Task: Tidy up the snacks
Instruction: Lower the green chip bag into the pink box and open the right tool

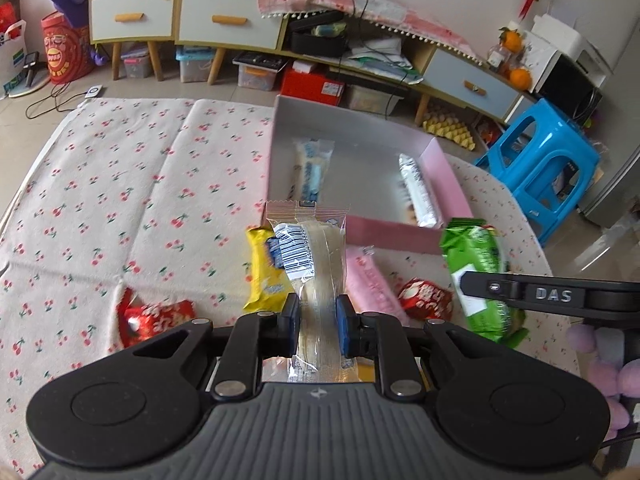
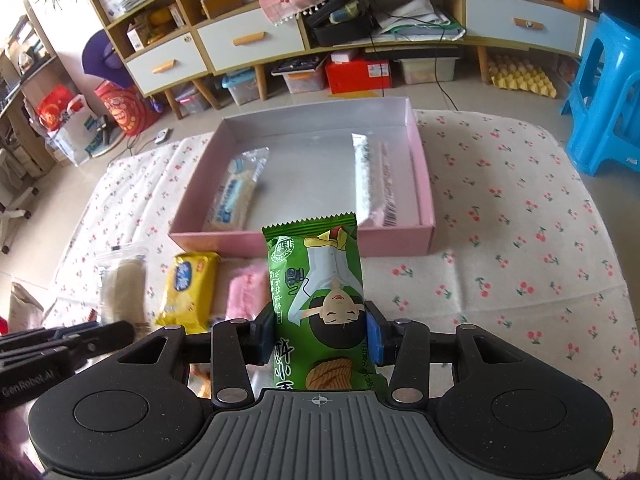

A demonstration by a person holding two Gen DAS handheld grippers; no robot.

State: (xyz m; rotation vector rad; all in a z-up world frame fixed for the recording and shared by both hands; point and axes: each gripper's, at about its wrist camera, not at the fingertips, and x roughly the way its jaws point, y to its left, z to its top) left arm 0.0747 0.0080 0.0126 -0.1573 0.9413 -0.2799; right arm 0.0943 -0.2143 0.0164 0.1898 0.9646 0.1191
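Left gripper [image 1: 318, 326] clamped tight on one clear-wrapped snack [image 1: 316, 264]. Right gripper [image 2: 320, 334] pinching one green packet [image 2: 320, 292], jaws partly apart. Both held up over the cherry-print cloth [image 1: 120, 184], just near of the pink box [image 2: 424, 184]. Box holds two packets: blue-white bar [image 2: 236, 196] left, silver pack [image 2: 370, 180] right. On cloth: one yellow packet [image 1: 264, 272], one pink packet [image 1: 372, 284], two red wrappers [image 1: 160, 316] [image 1: 426, 298].

Blue plastic stool [image 1: 544, 168] beside wooden drawer cabinet [image 1: 184, 16]; cherry-print tablecloth [image 1: 120, 184].
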